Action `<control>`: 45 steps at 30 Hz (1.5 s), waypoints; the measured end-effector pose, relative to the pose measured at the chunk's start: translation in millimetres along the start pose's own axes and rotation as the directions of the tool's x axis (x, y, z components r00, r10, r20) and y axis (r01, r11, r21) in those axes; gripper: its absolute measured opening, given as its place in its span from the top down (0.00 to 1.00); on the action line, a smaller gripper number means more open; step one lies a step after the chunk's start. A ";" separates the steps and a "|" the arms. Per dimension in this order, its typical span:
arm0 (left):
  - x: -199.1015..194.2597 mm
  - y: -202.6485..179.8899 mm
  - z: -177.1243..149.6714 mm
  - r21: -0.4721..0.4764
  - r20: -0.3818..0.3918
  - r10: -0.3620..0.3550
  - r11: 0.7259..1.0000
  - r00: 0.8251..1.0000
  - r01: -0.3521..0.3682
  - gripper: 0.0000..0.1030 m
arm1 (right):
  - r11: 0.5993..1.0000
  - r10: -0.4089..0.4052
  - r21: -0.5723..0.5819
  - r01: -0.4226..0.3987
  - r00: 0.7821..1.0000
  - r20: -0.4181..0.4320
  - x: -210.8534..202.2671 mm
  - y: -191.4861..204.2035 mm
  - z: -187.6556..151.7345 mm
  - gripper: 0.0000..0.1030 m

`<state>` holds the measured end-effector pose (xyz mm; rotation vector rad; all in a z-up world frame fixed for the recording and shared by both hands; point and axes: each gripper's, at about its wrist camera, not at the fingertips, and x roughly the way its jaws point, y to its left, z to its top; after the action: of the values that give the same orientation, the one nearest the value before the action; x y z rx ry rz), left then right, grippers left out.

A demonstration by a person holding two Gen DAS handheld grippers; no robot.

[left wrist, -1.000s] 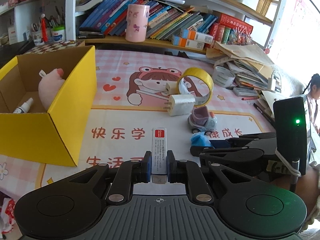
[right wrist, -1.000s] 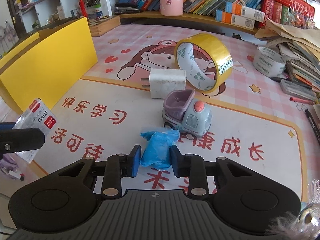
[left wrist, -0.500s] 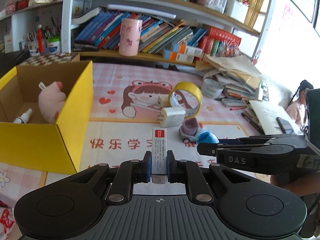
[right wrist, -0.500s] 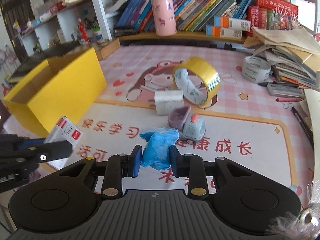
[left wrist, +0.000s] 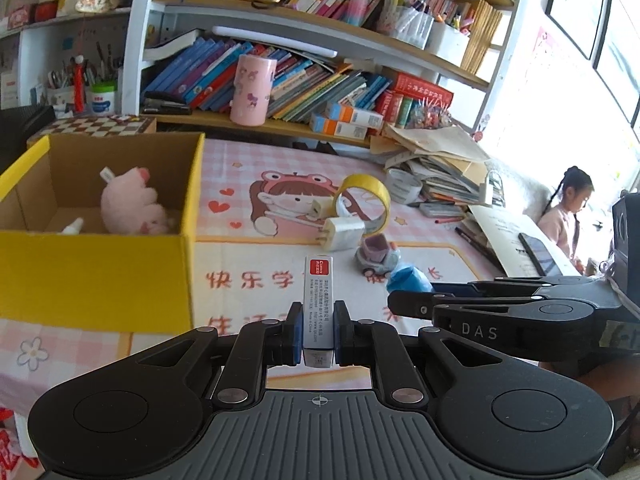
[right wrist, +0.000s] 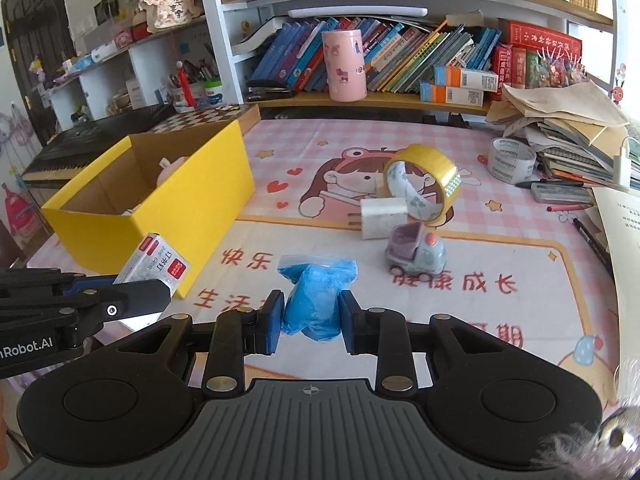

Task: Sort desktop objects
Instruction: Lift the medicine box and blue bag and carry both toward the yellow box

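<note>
A: Desktop objects, counted: two are held and four lie loose on the pink mat (right wrist: 500,312); the left gripper (left wrist: 316,334) has its jaws closed tight on one small white staple box (left wrist: 318,300), which stands upright between the pads above the mat.

B: And the right gripper (right wrist: 311,326) has one blue plastic packet (right wrist: 314,300) pinched between its blue pads; the jaws are only narrowly parted, as wide as the packet; from that side the staple box (right wrist: 154,266) shows in front of the yellow box's corner.

A: One yellow cardboard box (left wrist: 96,272) stands open at the left of the mat; inside it lie two things, one pink plush toy (left wrist: 130,208) and one small white bottle (left wrist: 72,226) beside it.

B: On the mat sit two rolls of tape: one yellow roll (right wrist: 422,184) standing on edge, one clear roll (right wrist: 511,159) lying flat near the paper stack; one white charger plug (right wrist: 380,218) touches the yellow roll, and one toy truck (right wrist: 416,254) stands just in front of the plug.

A: One pink cup (left wrist: 252,90) stands on the lower shelf among the books; one person (left wrist: 568,216) sits at the far right, beside the window.
</note>
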<state>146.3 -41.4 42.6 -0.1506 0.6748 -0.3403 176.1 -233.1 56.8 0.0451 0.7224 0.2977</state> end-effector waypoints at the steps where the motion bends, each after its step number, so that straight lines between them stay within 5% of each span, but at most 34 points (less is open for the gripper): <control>1: -3.9 3.8 -1.9 0.000 -0.002 -0.003 1.000 1.000 0.003 0.87 | 1.000 -0.005 0.003 0.005 1.000 -0.003 -0.7 5.2 -2.8 0.74; 24: -93.4 80.2 -70.4 -0.010 -0.072 -0.030 1.000 0.997 0.029 0.87 | 0.998 -0.038 0.053 0.043 0.995 -0.091 -25.0 125.9 -82.2 0.74; 45: -134.8 109.1 -89.7 -0.060 -0.019 0.023 0.998 1.000 -0.024 0.87 | 0.998 0.043 -0.046 -0.049 0.992 -0.122 -28.3 185.9 -93.9 0.74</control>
<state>19.5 106.0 25.5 -0.1965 0.7051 -0.2995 47.3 -69.0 31.1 -0.0024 0.8348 0.3642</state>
